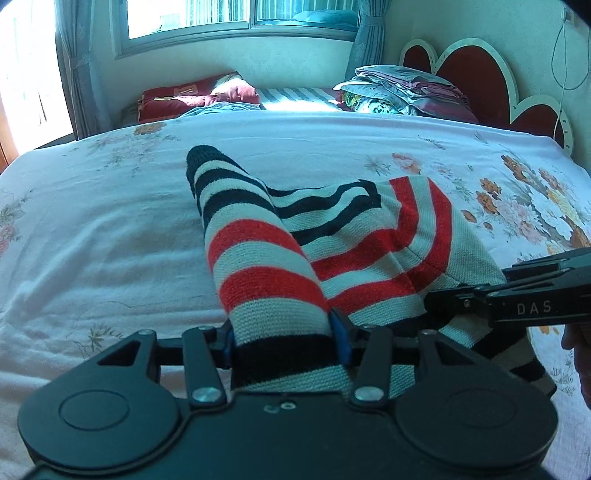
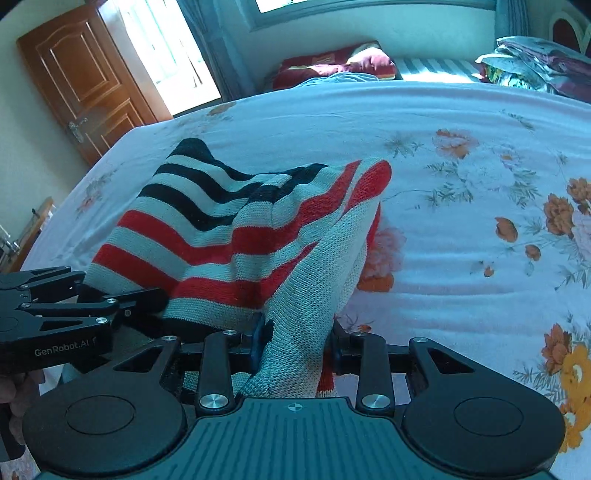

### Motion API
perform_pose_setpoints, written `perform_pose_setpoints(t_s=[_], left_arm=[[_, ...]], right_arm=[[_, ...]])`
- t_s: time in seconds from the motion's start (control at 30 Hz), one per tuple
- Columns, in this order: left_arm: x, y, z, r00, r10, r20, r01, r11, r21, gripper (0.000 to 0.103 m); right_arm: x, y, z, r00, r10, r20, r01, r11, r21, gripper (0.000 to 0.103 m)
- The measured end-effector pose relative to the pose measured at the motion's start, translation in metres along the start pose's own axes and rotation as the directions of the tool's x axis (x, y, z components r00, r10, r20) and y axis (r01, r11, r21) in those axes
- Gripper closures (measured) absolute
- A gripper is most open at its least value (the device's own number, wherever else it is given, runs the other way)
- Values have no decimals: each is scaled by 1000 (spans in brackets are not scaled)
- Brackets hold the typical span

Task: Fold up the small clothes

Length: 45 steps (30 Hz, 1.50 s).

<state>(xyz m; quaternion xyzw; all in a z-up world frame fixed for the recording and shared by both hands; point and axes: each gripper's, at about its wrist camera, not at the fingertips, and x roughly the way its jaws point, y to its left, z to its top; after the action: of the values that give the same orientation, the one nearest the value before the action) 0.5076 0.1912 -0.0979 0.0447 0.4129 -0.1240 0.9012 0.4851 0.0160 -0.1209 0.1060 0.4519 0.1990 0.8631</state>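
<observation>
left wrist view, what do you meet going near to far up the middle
left tongs → striped knit garment → floral bedsheet → red pillow → window

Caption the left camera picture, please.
Two grippers, left and right, grip a striped sweater over a flowered bed.

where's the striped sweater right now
The striped sweater lies mid-bed on the floral sheet, its near edge pinched by the left gripper and the right gripper, side by side.
</observation>
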Motion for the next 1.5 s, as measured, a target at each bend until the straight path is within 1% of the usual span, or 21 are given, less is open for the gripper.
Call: perform_pose_setpoints(t_s=[0.2, 0.27, 0.3, 0.33, 0.37, 0.4, 0.43, 0.5, 0.57, 0.63, 0.67, 0.7, 0.73, 0.77, 0.87, 1.0, 1.07, 1.17, 1.37, 1.43, 1.5], left_arm=[[1, 12, -7, 1000, -29, 9, 30, 999, -33, 49], [-3, 17, -10, 1000, 2, 20, -2, 999, -35, 35], [-8, 20, -13, 999, 36, 28, -35, 999, -38, 18], [-15, 26, -16, 997, 70, 42, -67, 996, -50, 7], [-24, 36, -20, 996, 69, 59, -65, 995, -75, 8], [-35, 46, -23, 994, 72, 77, -63, 992, -106, 15], [-44, 54, -24, 992, 80, 95, -68, 990, -126, 30], [-58, 62, -21, 990, 47, 131, -30, 991, -129, 50], [-62, 55, -10, 986, 5, 169, 7, 997, -72, 53], [-54, 38, 0, 983, -44, 177, 44, 999, 4, 53], [-45, 26, 2, 984, -76, 163, 70, 997, 42, 55], [-33, 17, 3, 987, -89, 136, 81, 994, 67, 60], [-20, 13, 3, 992, -84, 97, 76, 994, 81, 66], [-3, 9, -1, 998, -47, 41, 43, 994, 99, 67], [5, 12, -8, 997, -52, 52, 49, 997, 59, 66], [1, 14, -9, 997, -57, 52, 52, 996, 78, 66], [-15, 16, -11, 995, -66, 77, 60, 996, 70, 69], [-48, 17, -23, 990, -78, 115, 71, 996, 59, 75], [-82, 1, -59, 990, -98, 106, 94, 994, 48, 76], [-73, -4, -68, 995, -74, 73, 70, 995, 66, 75], [-63, -4, -74, 997, -59, 52, 56, 997, 54, 75]], right_arm=[[-5, 8, -4, 1000, -12, 1, 12, 1000, -2, 69], [-5, 9, -4, 1000, -12, -1, 12, 1000, -5, 69], [-5, 8, -4, 1000, -6, -2, 6, 1000, -7, 69], [-7, 6, -4, 1000, 5, -4, -5, 1000, -6, 67], [-10, 5, -3, 1000, 5, -3, -5, 1000, -13, 63], [-15, 4, -3, 1000, -15, 4, 15, 999, -30, 55], [-22, 5, -2, 998, -53, 26, 54, 997, -51, 51], [-43, 8, 0, 989, -104, 102, 112, 990, -84, 51], [-53, 18, 5, 987, -81, 137, 99, 986, -133, 51], [-48, 41, 9, 988, -58, 145, 94, 964, -250, 66], [-40, 50, 10, 989, -69, 129, 105, 950, -295, 77], [-29, 58, 9, 990, -98, 104, 128, 934, -335, 88], [-18, 60, 7, 990, -119, 82, 140, 925, -352, 92], [-4, 57, 4, 987, -152, 52, 161, 921, -355, 95], [9, 44, -6, 982, -169, 88, 190, 910, -368, 97], [3, 37, -3, 985, -155, 80, 172, 932, -318, 96], [-16, 35, -1, 984, -147, 102, 170, 947, -271, 96], [-51, 35, -9, 990, -86, 108, 111, 962, -249, 96], [-89, 48, -51, 998, -11, 68, 32, 949, -315, 96], [-86, 52, -63, 996, -38, 79, 65, 928, -368, 96], [-72, 49, -70, 990, -117, 74, 137, 910, -391, 96]])
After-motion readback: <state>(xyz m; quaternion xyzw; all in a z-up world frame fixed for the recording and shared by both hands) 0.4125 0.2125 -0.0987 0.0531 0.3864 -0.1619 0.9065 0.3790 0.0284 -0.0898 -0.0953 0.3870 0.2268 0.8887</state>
